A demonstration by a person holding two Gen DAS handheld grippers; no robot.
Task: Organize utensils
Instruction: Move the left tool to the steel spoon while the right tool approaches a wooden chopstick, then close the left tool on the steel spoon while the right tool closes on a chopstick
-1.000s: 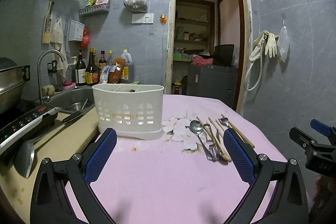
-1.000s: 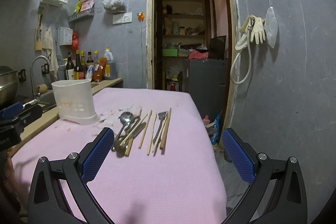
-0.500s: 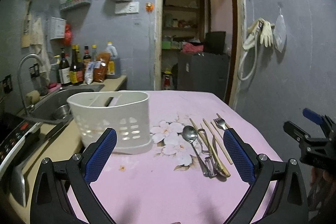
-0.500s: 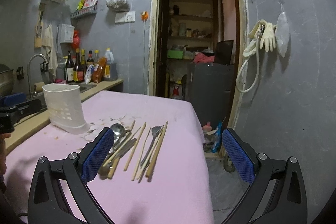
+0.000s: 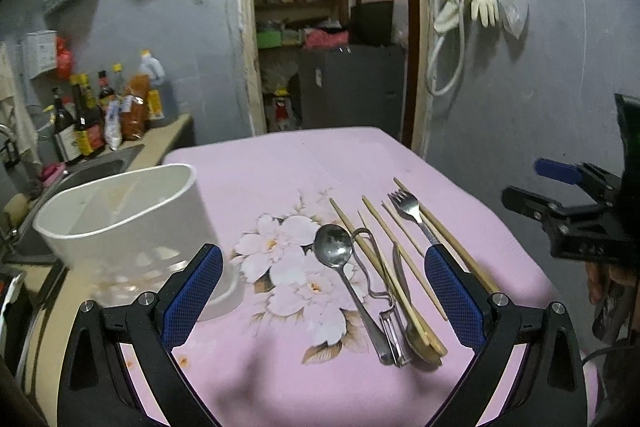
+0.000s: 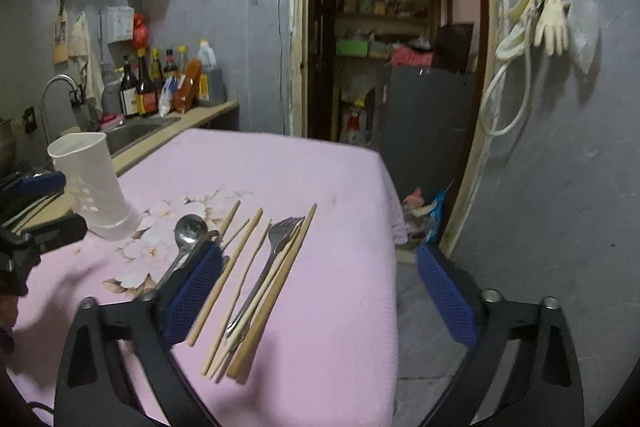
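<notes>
On a pink flowered tablecloth [image 5: 280,167], a steel spoon [image 5: 334,247], a fork [image 5: 404,203], a peeler [image 5: 384,303] and several wooden chopsticks [image 5: 380,223] lie side by side at the table's 3 o'clock side, near its edge, with the white utensil holder [image 5: 120,211] standing well apart at 9 o'clock beside the sink counter [image 6: 168,135]. Bare cloth stretches toward 12 o'clock and the open doorway [image 6: 384,27]. The left gripper [image 5: 320,291] hovers wide open over the spoon and peeler, holding nothing, while the right gripper [image 6: 320,291] is closing with chopsticks and fork between its jaws, pads not touching them.
</notes>
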